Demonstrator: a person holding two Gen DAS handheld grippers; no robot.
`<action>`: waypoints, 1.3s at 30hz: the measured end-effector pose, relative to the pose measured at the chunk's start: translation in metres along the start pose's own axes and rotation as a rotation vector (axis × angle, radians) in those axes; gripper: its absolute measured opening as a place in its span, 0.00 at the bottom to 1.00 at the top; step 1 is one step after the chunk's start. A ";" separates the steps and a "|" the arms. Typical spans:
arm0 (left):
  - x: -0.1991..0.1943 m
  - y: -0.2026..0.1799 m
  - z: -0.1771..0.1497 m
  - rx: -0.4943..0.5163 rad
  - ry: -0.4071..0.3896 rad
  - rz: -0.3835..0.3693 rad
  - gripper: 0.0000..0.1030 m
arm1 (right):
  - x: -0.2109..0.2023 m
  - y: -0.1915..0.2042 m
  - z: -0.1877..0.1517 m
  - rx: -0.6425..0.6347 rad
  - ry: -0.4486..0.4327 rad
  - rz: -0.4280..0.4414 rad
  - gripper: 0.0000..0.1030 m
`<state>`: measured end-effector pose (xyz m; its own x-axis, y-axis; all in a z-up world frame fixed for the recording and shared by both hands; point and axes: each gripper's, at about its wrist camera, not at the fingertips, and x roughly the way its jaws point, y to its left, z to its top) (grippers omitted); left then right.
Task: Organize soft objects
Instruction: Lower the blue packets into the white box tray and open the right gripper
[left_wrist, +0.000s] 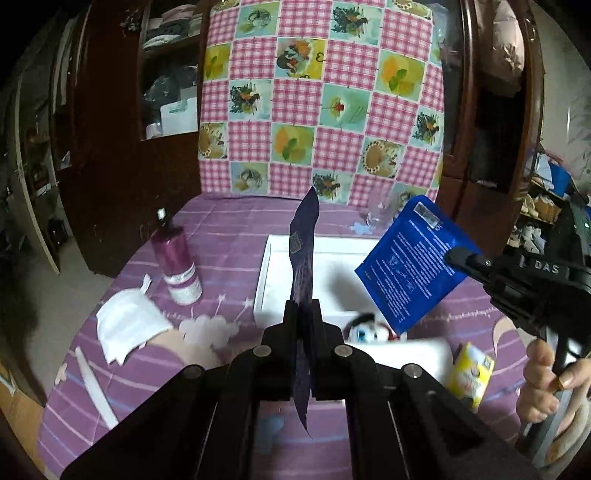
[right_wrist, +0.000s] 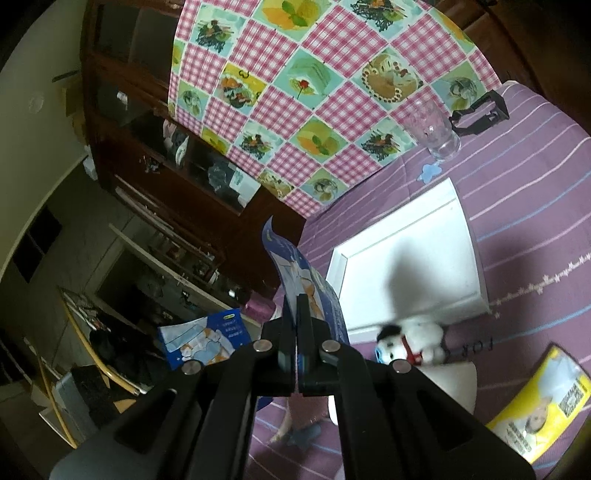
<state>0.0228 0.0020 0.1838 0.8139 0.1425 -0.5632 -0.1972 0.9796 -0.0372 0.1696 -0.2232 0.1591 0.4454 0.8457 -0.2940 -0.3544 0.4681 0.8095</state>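
Over purple bedspread (left_wrist: 221, 258), hand-held grippers (left_wrist: 302, 314) (right_wrist: 297, 317) clamping packets (left_wrist: 303, 251) (right_wrist: 314, 291).

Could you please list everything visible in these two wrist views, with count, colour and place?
blue packet: 2, blue, one pinched in each gripper above the tray
white tray: 1, white, centre of the purple bedspread
plush toy: 1, white with a black ear and red collar, at the tray's near edge
yellow packet: 1, yellow, right of the toy
bottle: 1, magenta and white, upright left of the tray
white cloth: 1, white, near the left edge
glass: 1, clear, behind the tray
checked cloth: 1, pink checks, hanging behind
left gripper: 1, black
right gripper: 1, black
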 end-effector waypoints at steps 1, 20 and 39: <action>0.005 -0.001 0.005 0.004 -0.001 0.007 0.03 | 0.002 0.000 0.004 0.009 -0.005 -0.002 0.01; 0.174 -0.026 0.021 0.070 0.170 0.250 0.03 | 0.064 -0.094 0.026 0.262 -0.006 -0.049 0.01; 0.223 -0.017 -0.007 -0.160 0.378 -0.307 0.07 | 0.093 -0.108 0.017 0.113 0.207 -0.493 0.01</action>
<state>0.2039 0.0160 0.0532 0.5985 -0.2384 -0.7648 -0.0857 0.9302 -0.3570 0.2636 -0.1993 0.0527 0.3617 0.5710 -0.7370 -0.0492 0.8011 0.5965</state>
